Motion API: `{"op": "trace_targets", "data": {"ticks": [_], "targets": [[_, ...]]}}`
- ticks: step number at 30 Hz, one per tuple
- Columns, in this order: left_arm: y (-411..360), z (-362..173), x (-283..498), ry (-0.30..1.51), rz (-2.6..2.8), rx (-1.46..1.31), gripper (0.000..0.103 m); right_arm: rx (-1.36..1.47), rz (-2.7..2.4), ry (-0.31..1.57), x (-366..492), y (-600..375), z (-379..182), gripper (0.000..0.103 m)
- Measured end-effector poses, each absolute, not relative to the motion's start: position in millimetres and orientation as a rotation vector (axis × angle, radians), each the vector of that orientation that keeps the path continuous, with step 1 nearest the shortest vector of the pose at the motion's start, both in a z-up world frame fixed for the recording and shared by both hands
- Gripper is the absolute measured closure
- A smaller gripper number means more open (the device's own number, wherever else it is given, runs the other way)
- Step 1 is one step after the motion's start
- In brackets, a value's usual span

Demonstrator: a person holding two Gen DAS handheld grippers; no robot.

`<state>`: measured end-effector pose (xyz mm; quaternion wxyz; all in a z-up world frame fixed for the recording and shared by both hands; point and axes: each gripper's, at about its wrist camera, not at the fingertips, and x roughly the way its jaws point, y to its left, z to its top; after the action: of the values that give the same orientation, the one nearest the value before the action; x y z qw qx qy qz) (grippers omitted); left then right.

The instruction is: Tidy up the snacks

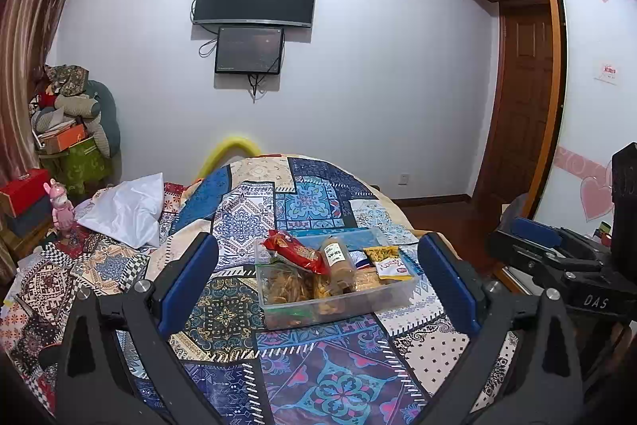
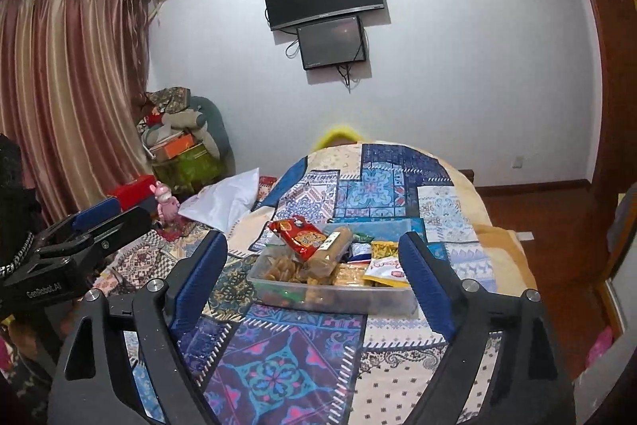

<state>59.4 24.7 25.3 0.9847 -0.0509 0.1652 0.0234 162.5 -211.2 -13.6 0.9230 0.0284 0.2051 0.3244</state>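
Left gripper (image 1: 318, 281): jaws spread wide, blue ribbed pads (image 1: 187, 277) flanking nothing, held back from the clear plastic bin (image 1: 394, 295). Right gripper (image 2: 312, 283): likewise well apart and empty, hovering short of the same bin (image 2: 358, 299) and level with its partner. Neither touches anything; both appear drawn back for a look, judging by the gap. The bin sits on a patchwork quilt (image 1: 338, 377), soft, printed in blue and purple tiles. It is shallow, rigid, see-through, and heaped: a crinkly red packet (image 1: 296, 249) and a brown biscuit sleeve (image 1: 338, 261) ride tilted atop loose fried snacks (image 1: 284, 285); a glossy yellow pouch (image 1: 388, 261) leans at the right end. Sorting looks mostly done, though the top pieces overhang the rim.
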Motion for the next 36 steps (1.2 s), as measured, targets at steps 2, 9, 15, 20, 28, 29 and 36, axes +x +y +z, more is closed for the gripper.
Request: {"op": "trace_targets", "data": {"ticks": [2, 9, 15, 20, 28, 29, 36], "targets": [[24.5, 24.8, 59.7, 0.334, 0.045, -0.101, 0.002, 0.059, 0.663, 0.423, 162.2, -212.3, -14.7, 0.017], [24.0, 22.6, 61.3, 0.342, 0.046, -0.104, 0.002, 0.054, 0.663, 0.431, 160.1, -213.5, -18.0, 0.017], [23.6, 22.5, 62.2, 0.346, 0.044, -0.104, 0.002, 0.047, 0.663, 0.436, 159.7, -212.5, -17.5, 0.017], [24.8, 20.8, 62.6, 0.353, 0.044, -0.109, 0.001, 0.048, 0.658, 0.436, 160.1, -213.5, -18.1, 0.017], [23.3, 19.7, 62.4, 0.359, 0.039, -0.110, 0.002, 0.047, 0.650, 0.433, 159.8, -217.2, -17.3, 0.017], [23.0, 19.7, 62.2, 0.359, 0.039, -0.110, 0.002, 0.043, 0.647, 0.430, 159.3, -217.2, -17.0, 0.017], [22.7, 19.7, 61.1, 0.358, 0.039, -0.111, 0.001, 0.037, 0.641, 0.431, 159.6, -217.2, -16.8, 0.017]]}}
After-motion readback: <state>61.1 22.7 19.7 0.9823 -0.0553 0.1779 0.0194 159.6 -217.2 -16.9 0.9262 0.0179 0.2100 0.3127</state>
